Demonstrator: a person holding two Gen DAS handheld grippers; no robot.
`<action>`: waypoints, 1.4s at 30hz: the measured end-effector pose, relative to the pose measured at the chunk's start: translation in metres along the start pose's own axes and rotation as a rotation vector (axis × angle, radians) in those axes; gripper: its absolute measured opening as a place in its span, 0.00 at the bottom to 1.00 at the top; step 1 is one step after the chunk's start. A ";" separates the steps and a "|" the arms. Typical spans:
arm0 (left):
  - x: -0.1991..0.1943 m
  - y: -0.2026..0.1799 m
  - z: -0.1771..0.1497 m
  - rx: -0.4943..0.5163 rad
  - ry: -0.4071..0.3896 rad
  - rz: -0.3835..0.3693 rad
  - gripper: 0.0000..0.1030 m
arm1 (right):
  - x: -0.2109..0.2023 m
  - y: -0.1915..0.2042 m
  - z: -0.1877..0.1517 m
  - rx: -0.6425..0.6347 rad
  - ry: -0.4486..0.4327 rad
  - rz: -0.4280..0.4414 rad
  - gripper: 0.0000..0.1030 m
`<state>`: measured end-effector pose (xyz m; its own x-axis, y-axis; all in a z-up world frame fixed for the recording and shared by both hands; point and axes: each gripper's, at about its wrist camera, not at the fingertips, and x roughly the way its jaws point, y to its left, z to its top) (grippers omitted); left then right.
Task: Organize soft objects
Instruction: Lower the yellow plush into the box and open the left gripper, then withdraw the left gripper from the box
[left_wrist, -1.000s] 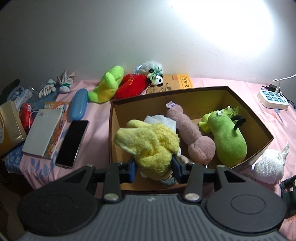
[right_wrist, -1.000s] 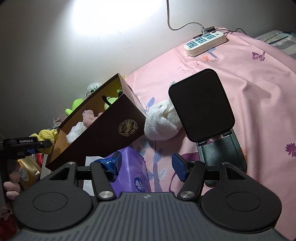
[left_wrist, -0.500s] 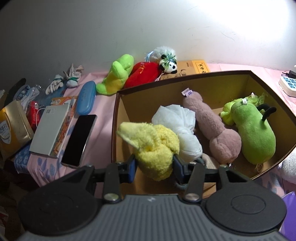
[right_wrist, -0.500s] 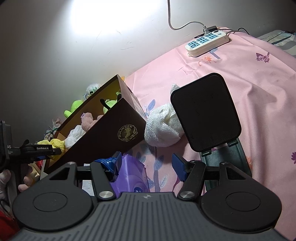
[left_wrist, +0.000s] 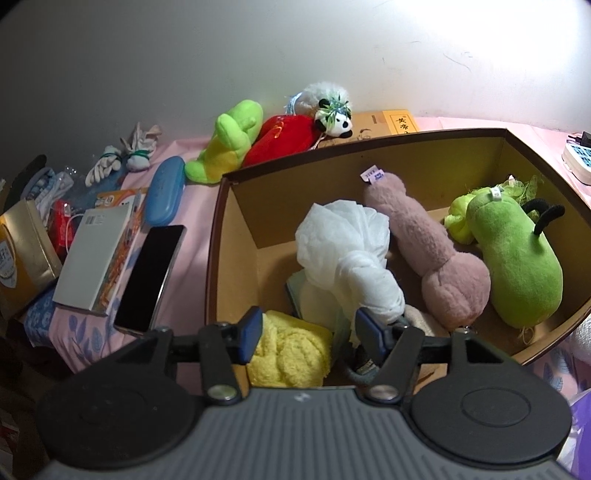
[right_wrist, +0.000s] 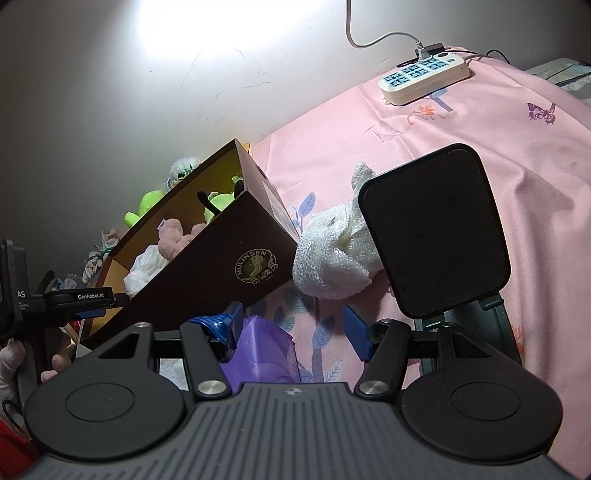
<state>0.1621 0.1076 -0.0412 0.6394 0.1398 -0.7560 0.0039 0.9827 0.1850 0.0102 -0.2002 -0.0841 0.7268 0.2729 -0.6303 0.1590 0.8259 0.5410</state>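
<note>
Pink sheet covers the bed (right_wrist: 480, 147); going left to right in the left wrist view: grey notebook (left_wrist: 92, 258), black phone (left_wrist: 149, 273), blue case (left_wrist: 165, 194), then loose plush by the wall, a lime green toy (left_wrist: 225, 144) and a red toy (left_wrist: 284, 138) with a panda (left_wrist: 338, 122) on it. Cardboard box (left_wrist: 236, 206) next, holding a yellow plush (left_wrist: 290, 354) at its near left corner, a white gauzy bundle (left_wrist: 343, 236), a pink fuzzy toy (left_wrist: 428, 240), a green pear-shaped toy (left_wrist: 517, 258). Left gripper (left_wrist: 306, 332) jaws stand wide apart, holding nothing, yellow plush just below between them. Looks like it sits released in the box. Right gripper (right_wrist: 291, 328) jaws also spread, empty, above a purple packet (right_wrist: 258, 350). White knobbly plush (right_wrist: 332, 258) lies on the sheet, touching the box's outer corner, beside a black stand (right_wrist: 436, 229). Probably the next pick: light, squashy, won't slip; pinch the bulky body, not the thin ear.
</note>
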 end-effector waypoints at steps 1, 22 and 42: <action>0.001 0.000 0.000 0.000 0.001 -0.001 0.67 | 0.001 0.000 0.000 0.002 0.003 -0.001 0.44; -0.021 0.001 -0.002 -0.030 -0.001 -0.006 0.78 | 0.005 -0.002 0.000 0.018 0.026 0.005 0.45; -0.054 0.005 -0.017 -0.071 -0.038 -0.005 0.93 | -0.004 0.002 -0.003 -0.004 0.025 0.034 0.45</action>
<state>0.1148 0.1065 -0.0100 0.6679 0.1315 -0.7325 -0.0466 0.9897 0.1351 0.0059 -0.1977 -0.0823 0.7149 0.3134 -0.6250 0.1318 0.8175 0.5607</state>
